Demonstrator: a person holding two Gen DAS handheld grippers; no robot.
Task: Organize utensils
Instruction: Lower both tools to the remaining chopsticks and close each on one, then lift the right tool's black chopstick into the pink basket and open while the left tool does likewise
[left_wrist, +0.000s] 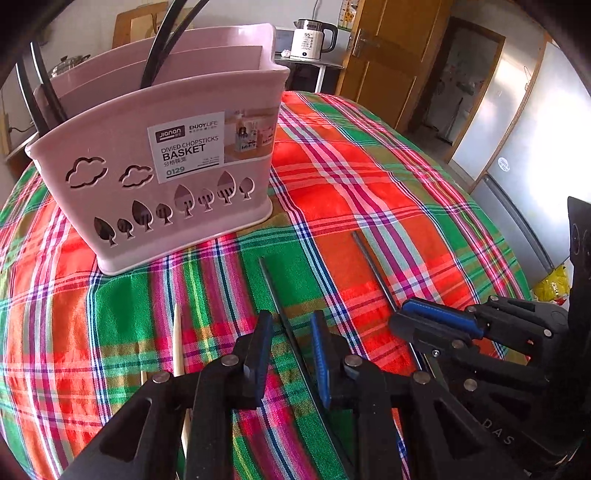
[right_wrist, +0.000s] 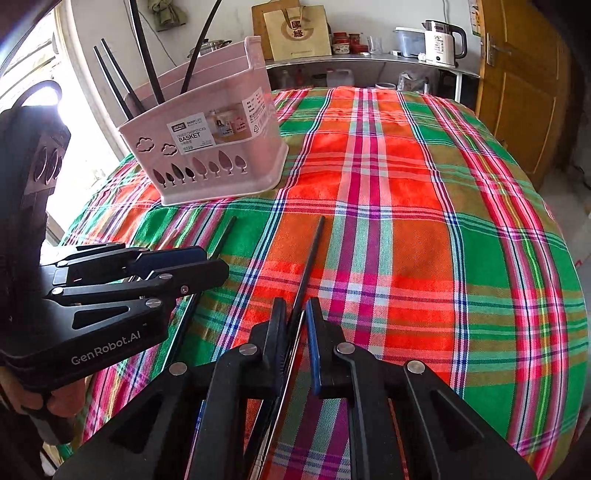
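Observation:
A pink divided chopsticks basket (left_wrist: 159, 177) stands on the plaid tablecloth with several black chopsticks (left_wrist: 162, 48) upright in it; it also shows in the right wrist view (right_wrist: 207, 151). My left gripper (left_wrist: 291, 354) is open, its fingers on either side of a black chopstick (left_wrist: 275, 299) lying on the cloth. My right gripper (right_wrist: 295, 332) is open around another black chopstick (right_wrist: 312, 254), with a small gap to each finger. A light wooden chopstick (left_wrist: 177, 339) lies left of the left gripper.
The table is covered by a red, green and pink plaid cloth (right_wrist: 424, 229). Behind it stands a metal shelf with a white kettle (right_wrist: 441, 42), jars and a paper bag (right_wrist: 295, 29). A wooden door (right_wrist: 517, 81) is at the right.

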